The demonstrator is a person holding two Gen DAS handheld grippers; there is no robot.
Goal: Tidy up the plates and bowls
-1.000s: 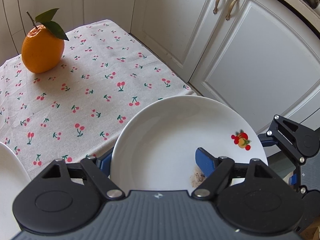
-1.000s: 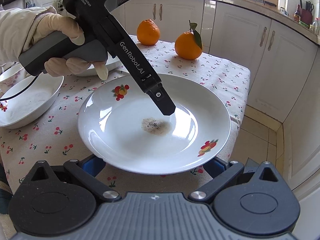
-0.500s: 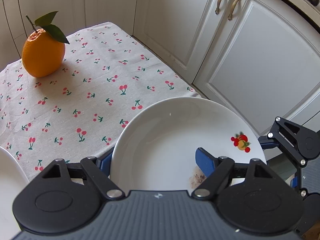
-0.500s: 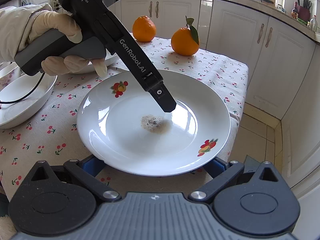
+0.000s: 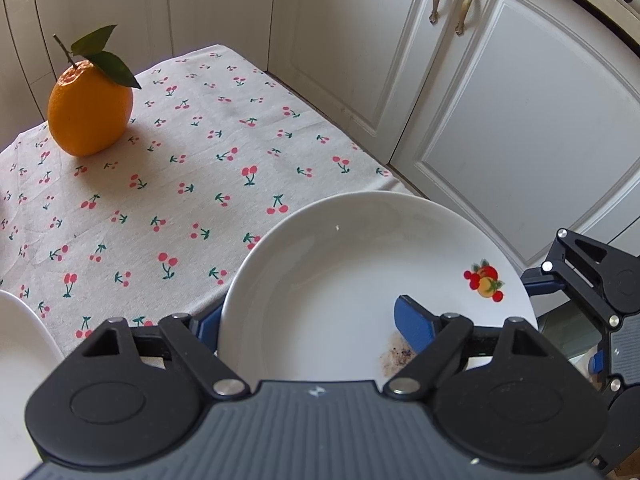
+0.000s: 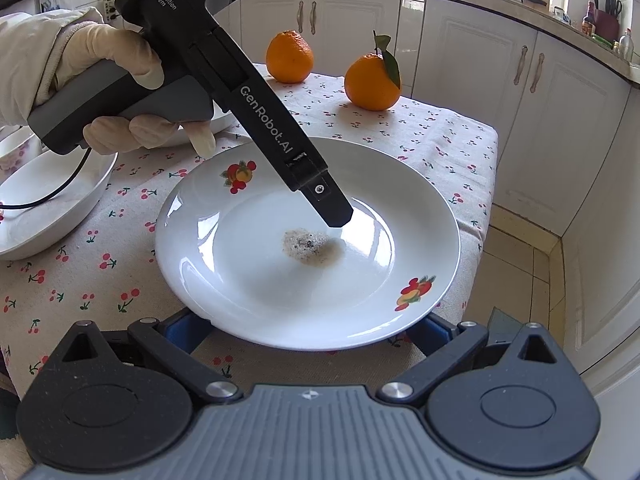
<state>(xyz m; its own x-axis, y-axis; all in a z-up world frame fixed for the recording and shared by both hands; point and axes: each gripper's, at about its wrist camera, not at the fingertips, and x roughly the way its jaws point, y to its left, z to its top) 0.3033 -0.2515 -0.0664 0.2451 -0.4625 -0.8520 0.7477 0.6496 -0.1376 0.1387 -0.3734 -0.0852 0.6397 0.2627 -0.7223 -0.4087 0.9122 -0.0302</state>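
Note:
A white plate [image 5: 340, 280] with fruit prints and a brown stain [image 6: 310, 248] at its centre lies on the cherry tablecloth [image 5: 180, 200], jutting past the table's right edge. My left gripper [image 5: 310, 322] straddles its rim. One blue pad [image 5: 412, 324] sits on the plate by the stain, and the other is outside and under the rim. Its jaws are opening. In the right wrist view a gloved hand [image 6: 100, 60] holds it, and one finger [image 6: 336, 210] touches the plate [image 6: 260, 292]. My right gripper [image 6: 302, 330] is open, its fingers spread wide under the near rim.
A white bowl [image 6: 52, 200] stands left of the plate, with more white dishes behind the hand [image 6: 224, 116]. Two oranges [image 6: 289, 56] [image 6: 372, 80] sit at the table's far end. White cabinets [image 5: 500, 120] and tiled floor [image 6: 520, 264] lie beyond the table's right edge.
The left wrist view has shifted a little. The plate and both grippers stay where they were.

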